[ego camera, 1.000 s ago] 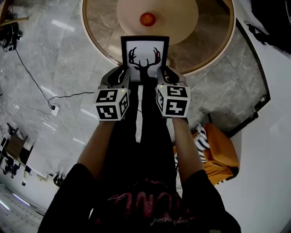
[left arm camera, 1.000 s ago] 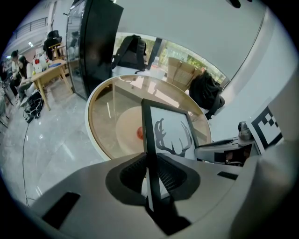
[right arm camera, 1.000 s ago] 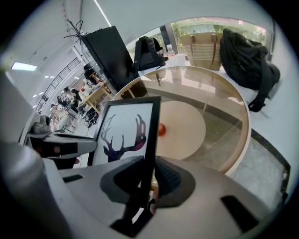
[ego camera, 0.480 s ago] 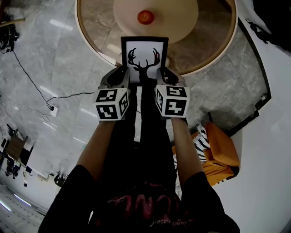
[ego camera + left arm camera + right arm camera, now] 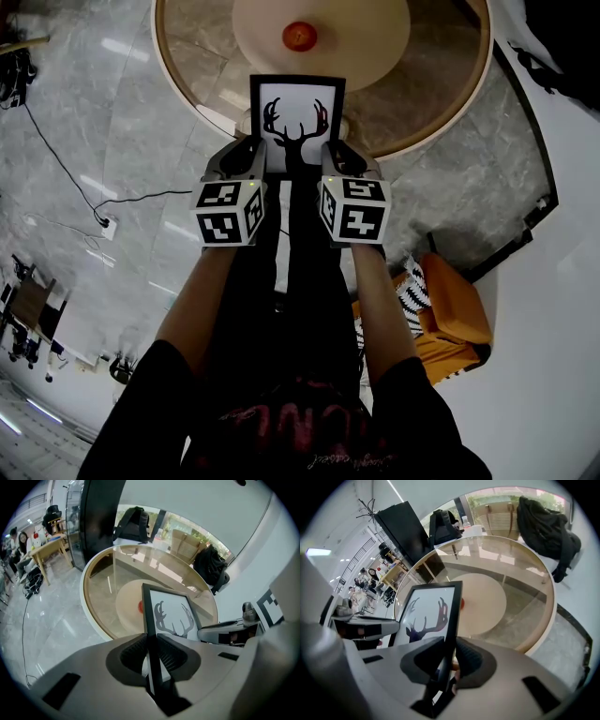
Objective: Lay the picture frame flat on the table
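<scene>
A black picture frame (image 5: 297, 120) with a stag's-head silhouette on white is held above the near edge of a round glass table (image 5: 441, 94). My left gripper (image 5: 251, 161) is shut on the frame's left edge (image 5: 151, 634), and my right gripper (image 5: 334, 159) is shut on its right edge (image 5: 451, 620). In the left gripper view the picture frame (image 5: 171, 616) shows its printed face, and the right gripper view shows the same stag print (image 5: 429, 616). The frame's lower part is hidden behind the grippers.
A small red object (image 5: 298, 37) sits at the middle of the table's pale round disc (image 5: 375, 37). An orange seat with a striped cushion (image 5: 448, 311) stands at my right on the marble floor. A cable (image 5: 94, 202) runs across the floor at the left. People sit at a distant table (image 5: 44, 541).
The frame and both grippers have crept slightly farther over the table; the grip on the frame is unchanged.
</scene>
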{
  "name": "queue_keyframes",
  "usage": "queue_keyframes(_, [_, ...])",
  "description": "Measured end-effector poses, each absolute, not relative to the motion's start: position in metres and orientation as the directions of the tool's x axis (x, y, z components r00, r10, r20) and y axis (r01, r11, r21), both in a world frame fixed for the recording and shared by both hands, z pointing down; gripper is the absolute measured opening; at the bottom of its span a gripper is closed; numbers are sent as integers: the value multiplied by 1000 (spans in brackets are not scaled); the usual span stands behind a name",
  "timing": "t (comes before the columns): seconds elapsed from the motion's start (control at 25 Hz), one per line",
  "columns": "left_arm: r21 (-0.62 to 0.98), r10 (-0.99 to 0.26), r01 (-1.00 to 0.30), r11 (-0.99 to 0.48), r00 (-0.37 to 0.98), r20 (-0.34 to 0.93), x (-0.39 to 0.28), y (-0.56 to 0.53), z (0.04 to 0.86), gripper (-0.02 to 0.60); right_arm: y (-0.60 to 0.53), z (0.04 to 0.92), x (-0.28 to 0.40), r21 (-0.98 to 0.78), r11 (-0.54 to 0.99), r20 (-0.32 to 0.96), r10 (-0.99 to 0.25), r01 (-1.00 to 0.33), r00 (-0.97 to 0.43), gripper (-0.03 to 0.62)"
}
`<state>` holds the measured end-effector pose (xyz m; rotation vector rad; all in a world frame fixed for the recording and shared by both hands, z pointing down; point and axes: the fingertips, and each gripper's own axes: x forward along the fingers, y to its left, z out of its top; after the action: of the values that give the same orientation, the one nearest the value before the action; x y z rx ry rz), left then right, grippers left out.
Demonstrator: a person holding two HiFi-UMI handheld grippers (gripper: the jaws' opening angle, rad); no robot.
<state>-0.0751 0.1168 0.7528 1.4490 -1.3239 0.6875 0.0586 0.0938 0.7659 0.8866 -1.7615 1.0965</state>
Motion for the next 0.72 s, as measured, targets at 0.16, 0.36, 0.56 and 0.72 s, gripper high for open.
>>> queue_keyframes(0.16, [290,-365,-952,100,236,901,-75,116,754,74,93,766,58,-321,363,913,-126,-875,-388,81])
queue_keyframes(0.36, [272,-344,-958,90,227,911,-75,117,757,74,94,765,58,-326,363,911,-127,-873,-393,81])
queue_keyframes(0.56, [270,-340,-958,92,225,913,-75,116,758,74,93,766,57,-329,369,910,-123,-869,-396,81])
queue_keyframes(0.72, [265,-330,-961,82,225,917,-75,116,758,74,94,766,58,-332,362,910,-118,-871,-397,83])
